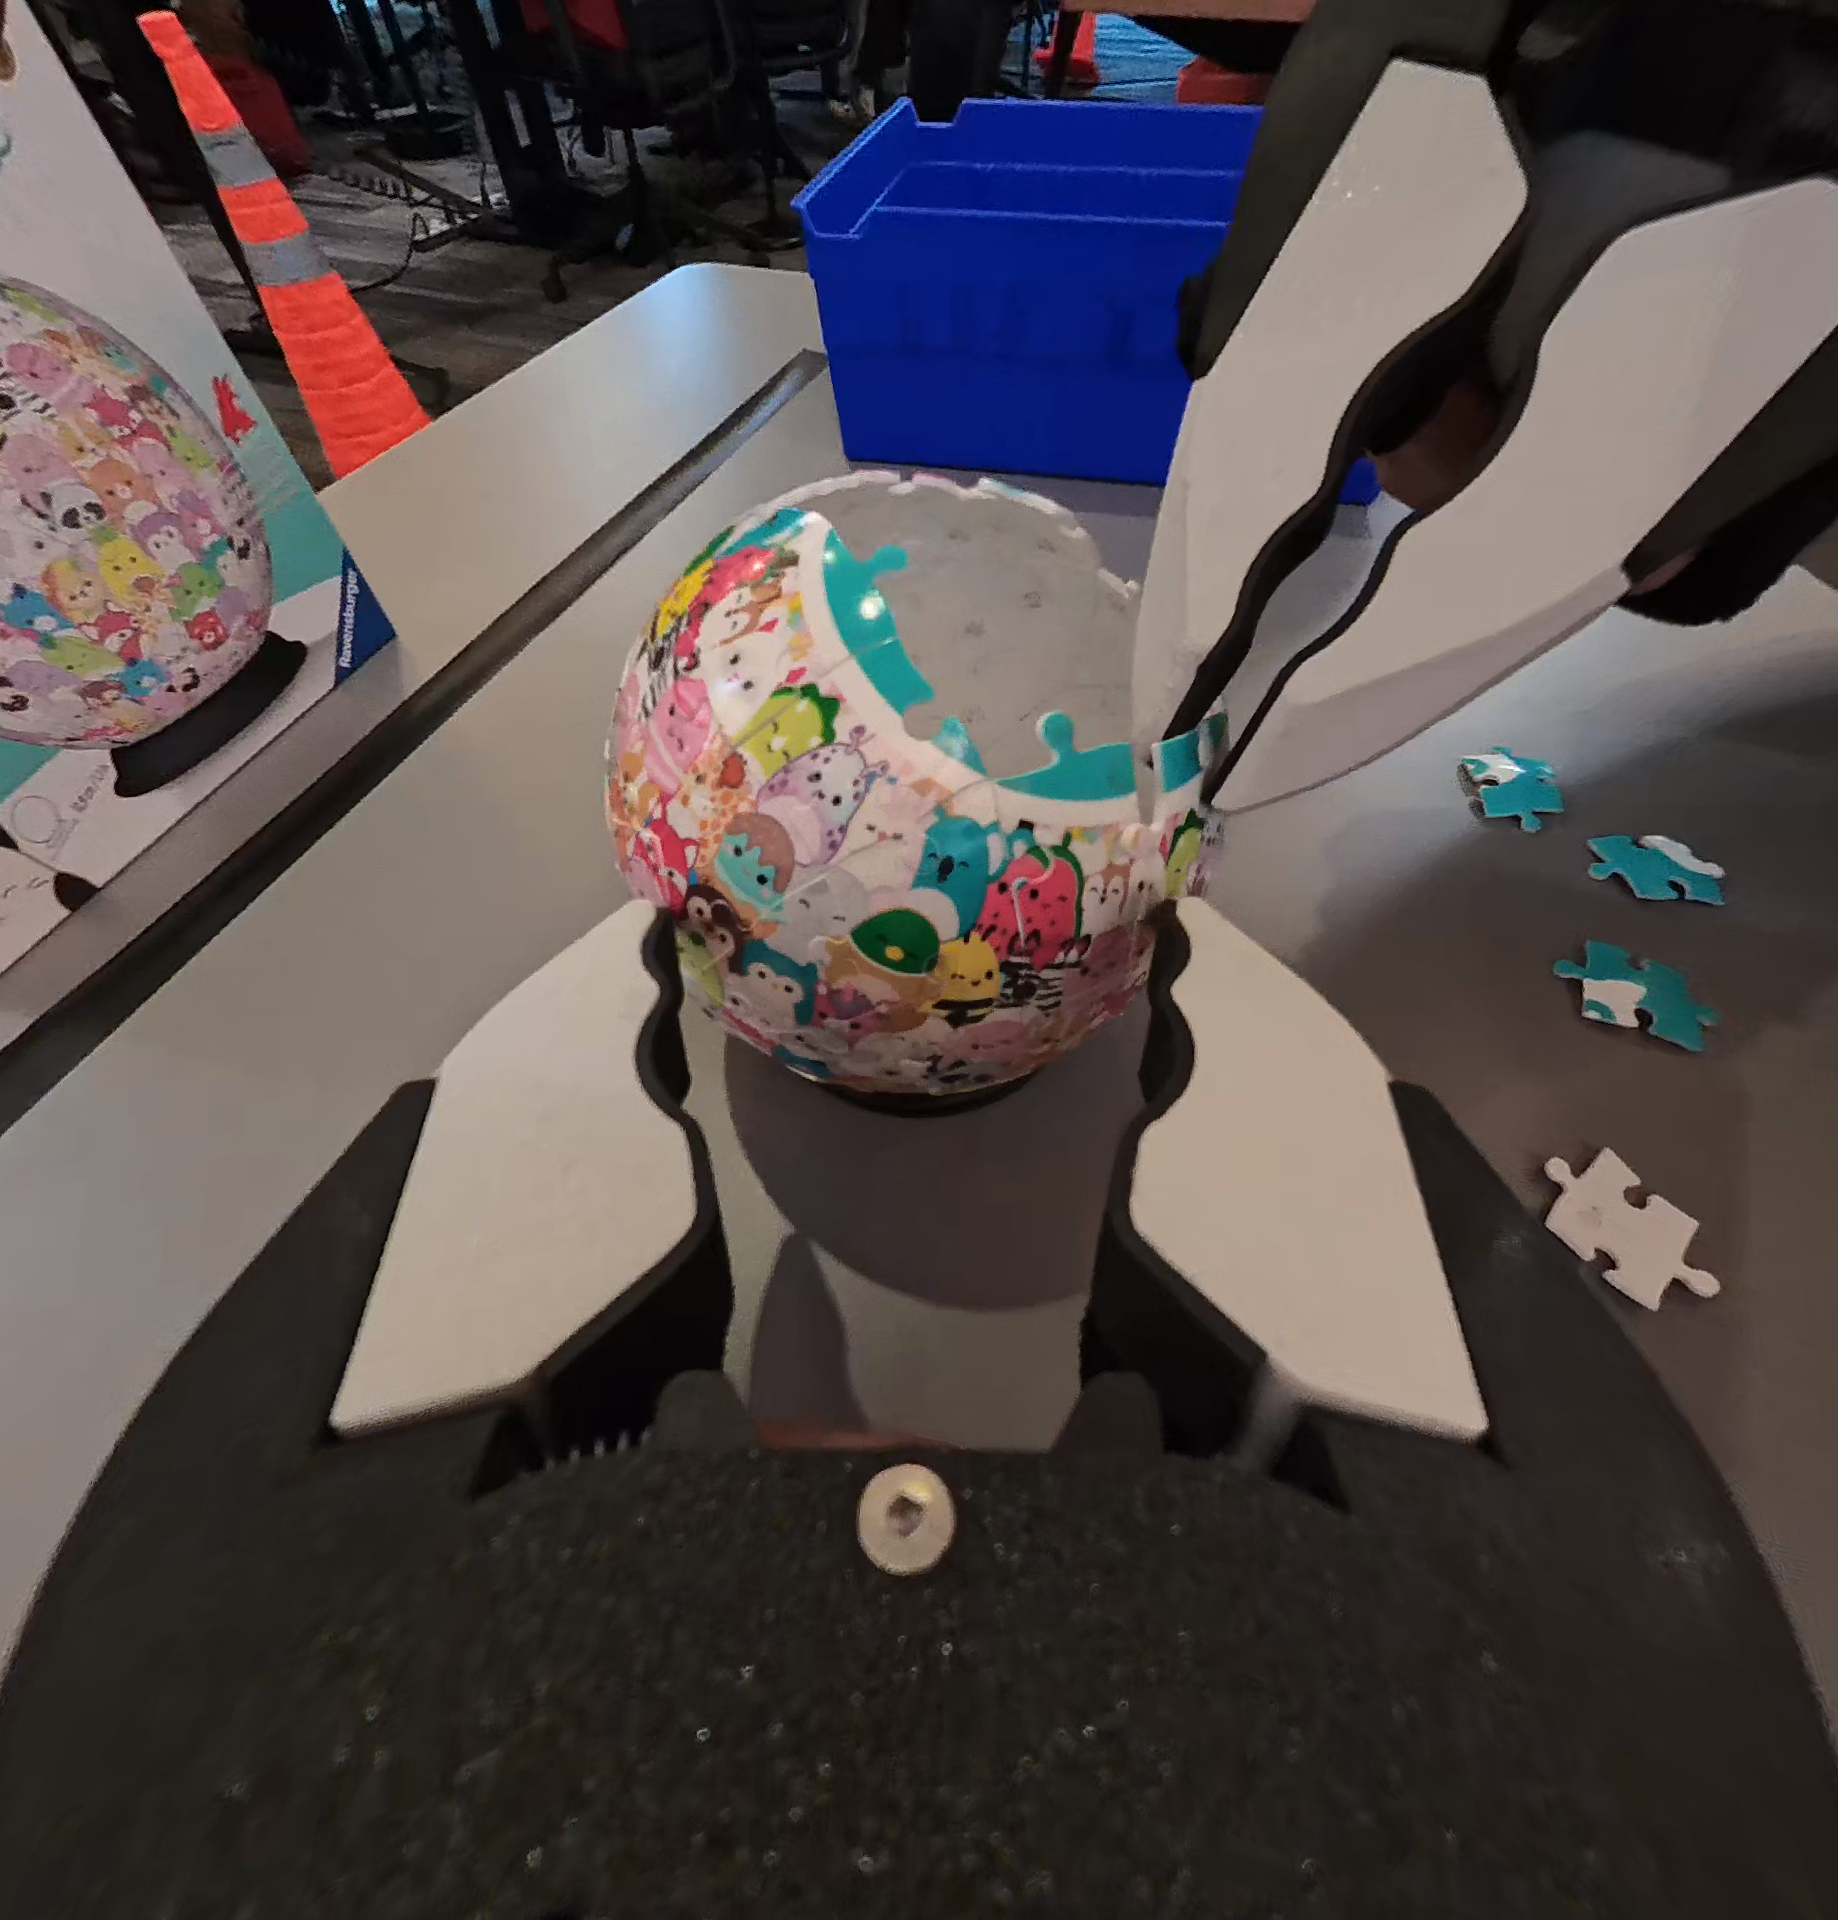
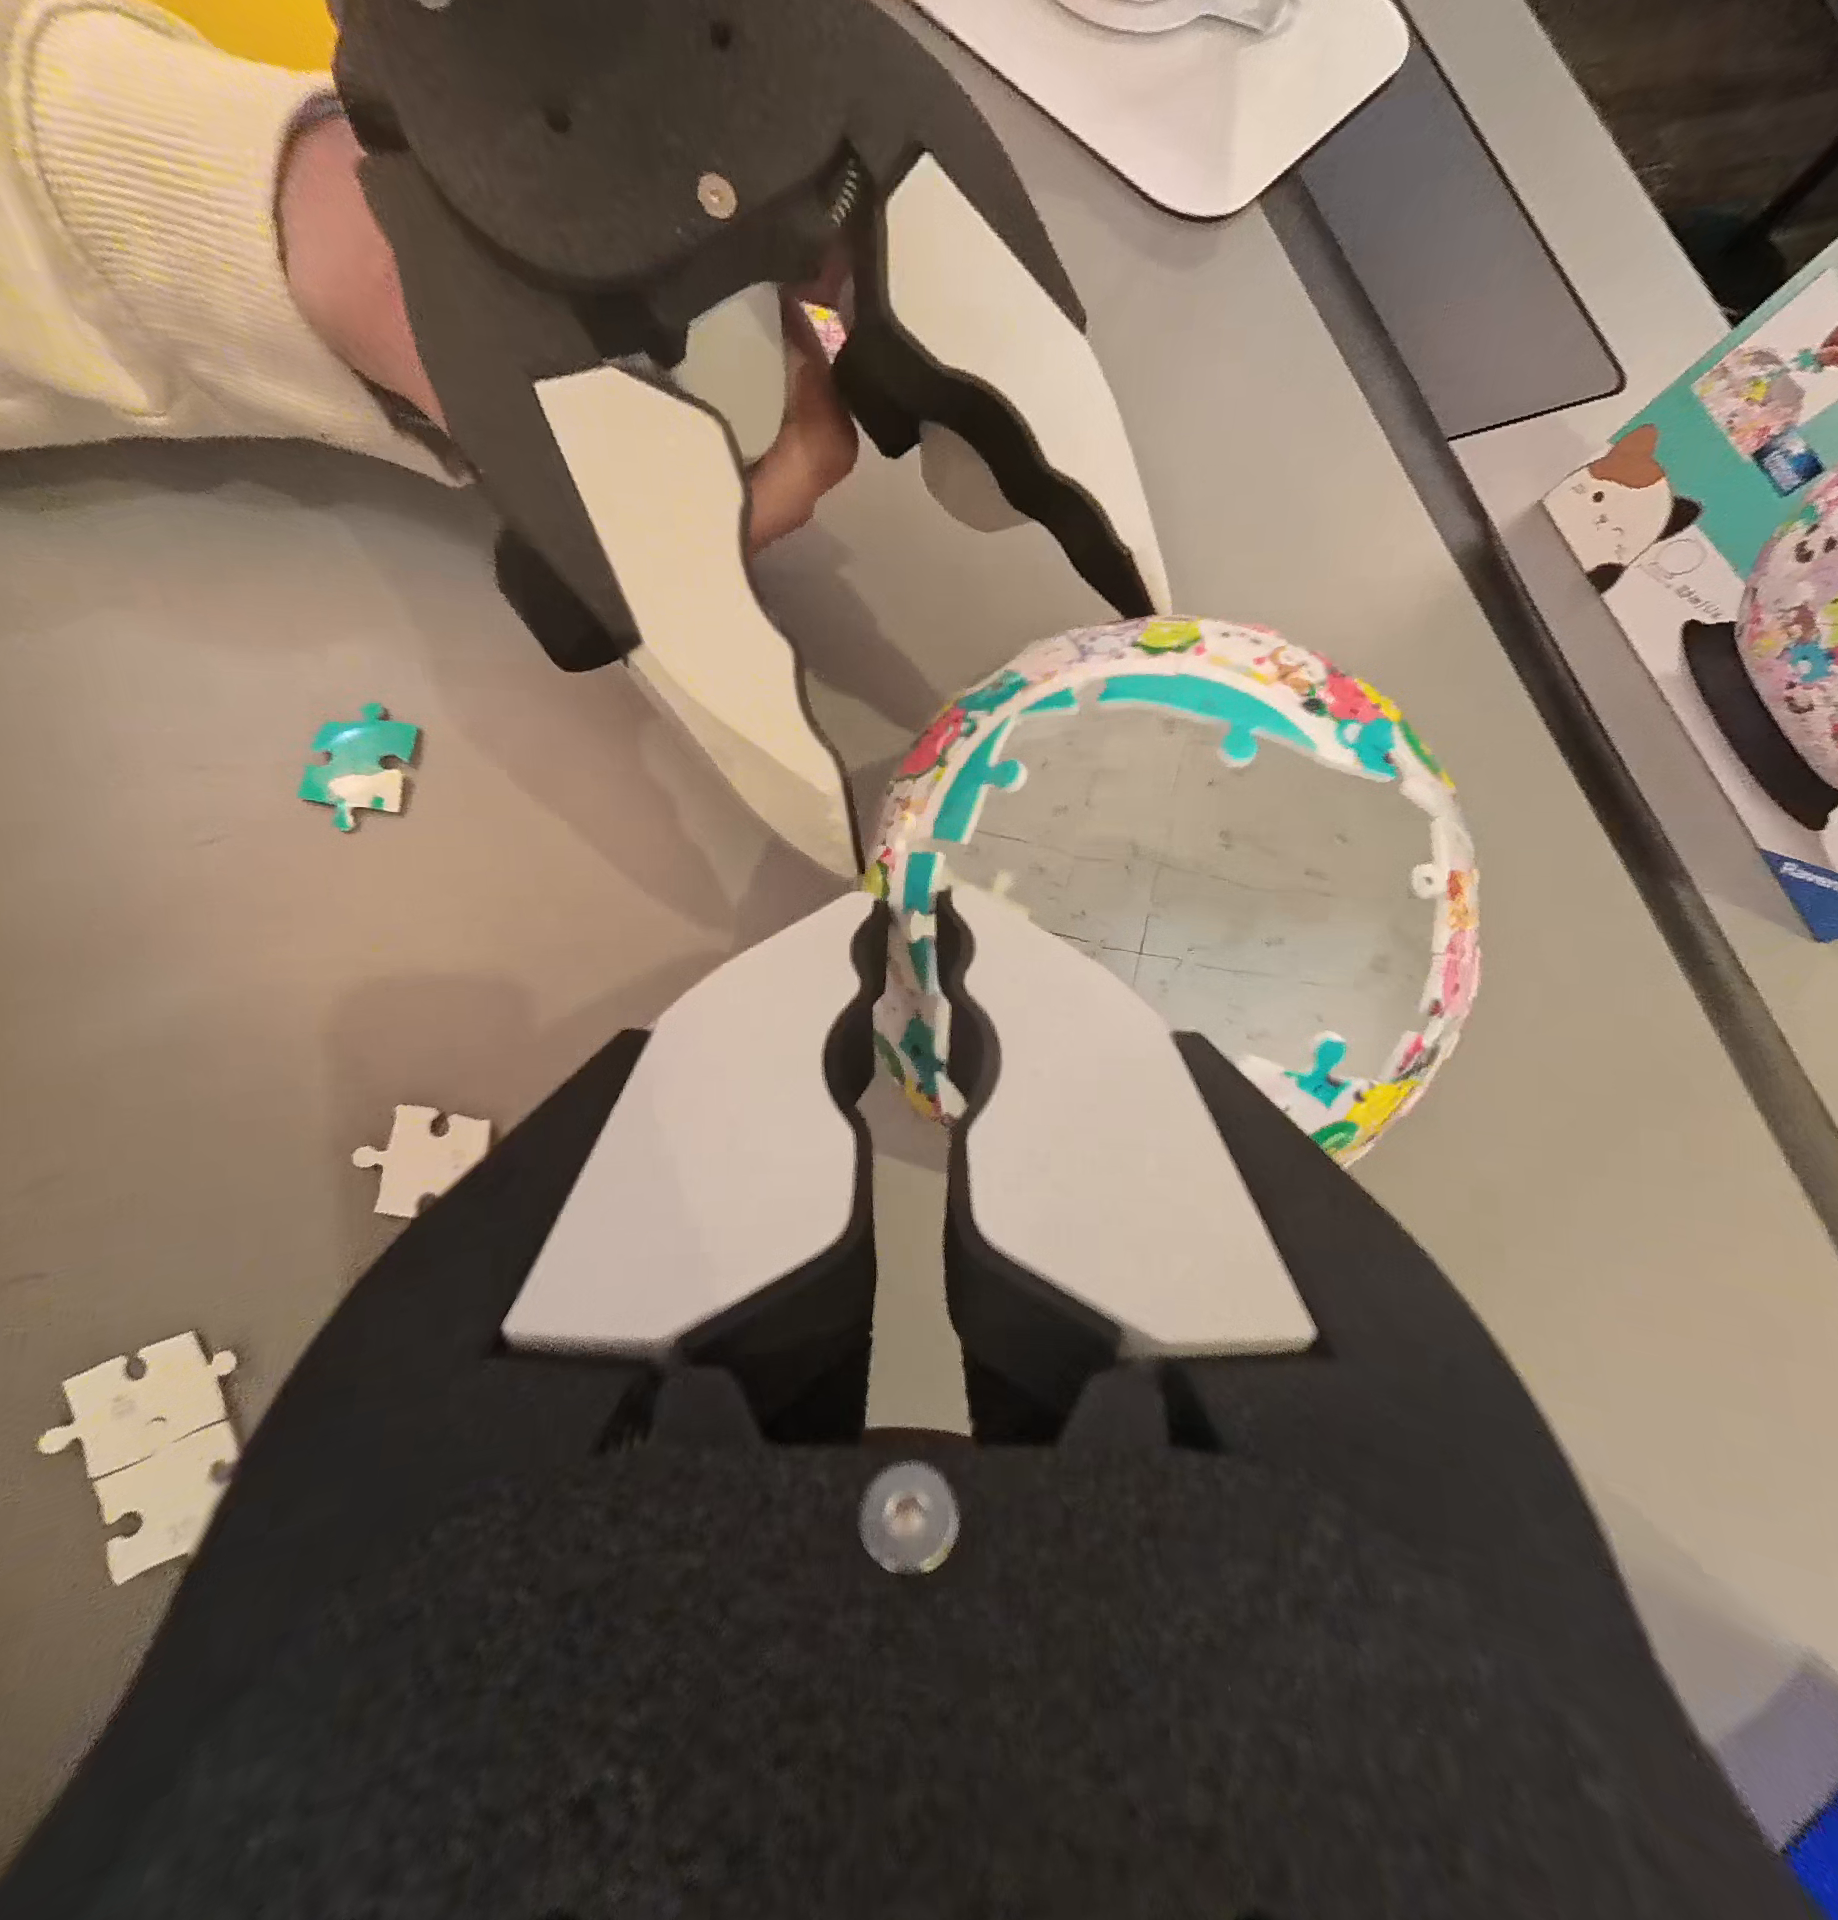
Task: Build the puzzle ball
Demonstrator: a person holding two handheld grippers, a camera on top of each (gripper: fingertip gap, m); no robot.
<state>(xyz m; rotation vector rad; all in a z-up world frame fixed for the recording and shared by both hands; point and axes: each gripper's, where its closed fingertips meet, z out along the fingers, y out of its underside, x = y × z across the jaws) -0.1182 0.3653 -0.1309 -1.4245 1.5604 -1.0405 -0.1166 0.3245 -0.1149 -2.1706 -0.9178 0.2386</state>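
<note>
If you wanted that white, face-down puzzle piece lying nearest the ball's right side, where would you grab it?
Grip the white face-down puzzle piece across its two straighter edges, coming from straight above. It lies flat on the grey table, apart from other pieces, so probably only its thin rim offers purchase; the knobs at its ends would likely slip.

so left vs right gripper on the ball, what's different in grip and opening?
1. The left gripper is spread wide, its fingers flanking the lower sides of the puzzle ball; the right gripper is nearly closed, pinching the ball's rim wall.
2. The left gripper comes in low from the side; the right gripper reaches down from above, one finger inside the opening and one outside.

Both are the same black-and-white design, and both meet the same ball.
</note>
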